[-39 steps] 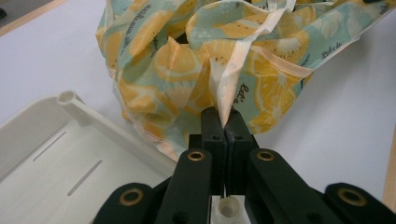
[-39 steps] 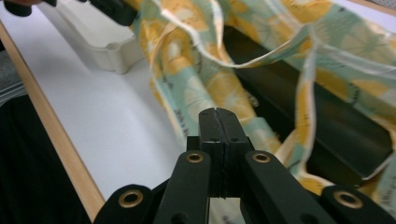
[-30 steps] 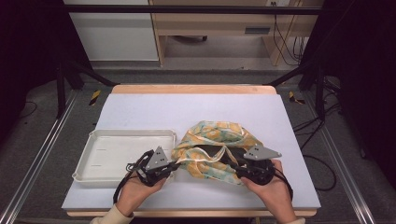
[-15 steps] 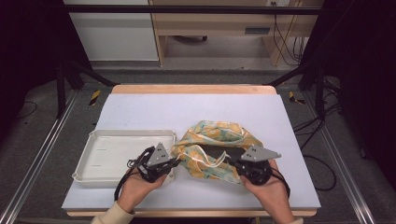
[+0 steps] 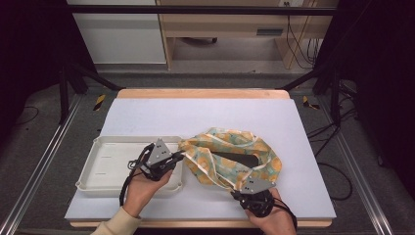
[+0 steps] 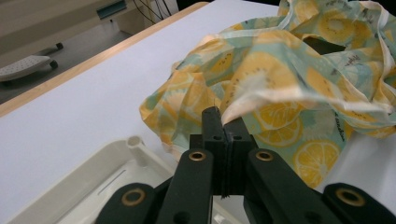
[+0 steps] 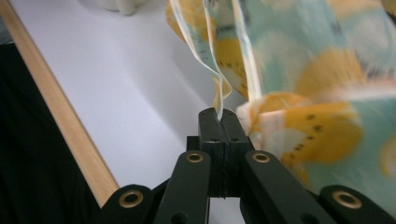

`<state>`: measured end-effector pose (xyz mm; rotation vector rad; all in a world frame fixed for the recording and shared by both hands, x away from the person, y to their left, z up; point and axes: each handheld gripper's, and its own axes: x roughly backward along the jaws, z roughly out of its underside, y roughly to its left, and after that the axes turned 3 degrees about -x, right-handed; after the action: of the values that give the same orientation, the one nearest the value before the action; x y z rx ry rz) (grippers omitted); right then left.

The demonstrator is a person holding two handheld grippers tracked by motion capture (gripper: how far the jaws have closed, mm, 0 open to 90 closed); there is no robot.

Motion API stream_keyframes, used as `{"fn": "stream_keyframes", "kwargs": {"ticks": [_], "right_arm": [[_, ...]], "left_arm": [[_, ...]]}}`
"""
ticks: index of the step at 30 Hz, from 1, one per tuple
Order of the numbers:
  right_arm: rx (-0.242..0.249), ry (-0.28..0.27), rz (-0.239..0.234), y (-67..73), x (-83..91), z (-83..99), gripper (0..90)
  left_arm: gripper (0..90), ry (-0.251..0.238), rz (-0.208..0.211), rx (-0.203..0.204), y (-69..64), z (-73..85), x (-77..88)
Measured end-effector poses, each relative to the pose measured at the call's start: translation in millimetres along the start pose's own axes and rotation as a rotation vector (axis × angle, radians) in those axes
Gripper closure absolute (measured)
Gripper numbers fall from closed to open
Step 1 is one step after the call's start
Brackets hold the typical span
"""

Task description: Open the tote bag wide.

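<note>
The table carries my fruit-print cloth bag a little right of centre, bunched, its dark mouth gaping at the middle. At its nine o'clock sits the white tray. My left gripper is clamped tight on the bag's rim there; my right gripper, at the bag's six o'clock, has just closed on a cream strap edge. To spread the mouth well, I judge I should pull the two grips apart evenly, keeping both pinches firm.
</note>
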<state>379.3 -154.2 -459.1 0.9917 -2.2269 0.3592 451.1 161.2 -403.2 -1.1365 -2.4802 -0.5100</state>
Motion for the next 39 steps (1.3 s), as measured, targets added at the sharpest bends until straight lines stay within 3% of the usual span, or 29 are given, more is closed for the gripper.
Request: {"fn": "stream_keyframes", "kwargs": {"ticks": [3, 5, 11, 16, 24, 27, 33, 38, 39], "right_arm": [[-0.020, -0.004, 0.008, -4.3, -0.3, 2.7, 90.0], [-0.011, -0.024, 0.009, -3.9, 1.2, 2.7, 89.8], [0.000, -0.110, 0.008, -1.9, 16.3, -1.4, 66.4], [-0.003, -0.134, 0.007, -2.9, 26.3, -6.0, 52.3], [0.025, -0.162, 0.041, -8.5, 39.8, -30.5, 43.9], [0.023, -0.145, 0.053, -21.4, 36.7, -42.5, 39.7], [0.015, -0.058, 0.019, -44.2, 11.1, -54.0, 25.0], [0.013, -0.010, 0.011, -49.0, -1.4, -49.5, 25.2], [0.014, -0.008, 0.012, -47.9, -2.1, -48.4, 26.0]], "left_arm": [[90.0, -0.006, 0.014, 0.016, -1.1, 2.3, 2.1], [90.0, -0.003, 0.017, 0.003, -4.5, 3.5, 3.4], [90.0, 0.005, 0.021, -0.022, -12.1, 7.2, 6.9], [89.9, 0.013, 0.025, -0.025, -13.4, 8.3, 7.0], [90.0, 0.030, 0.047, -0.027, -16.2, 10.4, 8.2], [90.0, 0.030, 0.049, -0.028, -16.5, 10.7, 9.5], [90.0, 0.024, 0.051, -0.025, -15.7, 9.9, 12.2], [90.0, 0.005, 0.053, -0.015, -13.8, 7.4, 18.3], [90.0, -0.013, 0.080, 0.022, -12.1, 6.7, 21.3]]}}
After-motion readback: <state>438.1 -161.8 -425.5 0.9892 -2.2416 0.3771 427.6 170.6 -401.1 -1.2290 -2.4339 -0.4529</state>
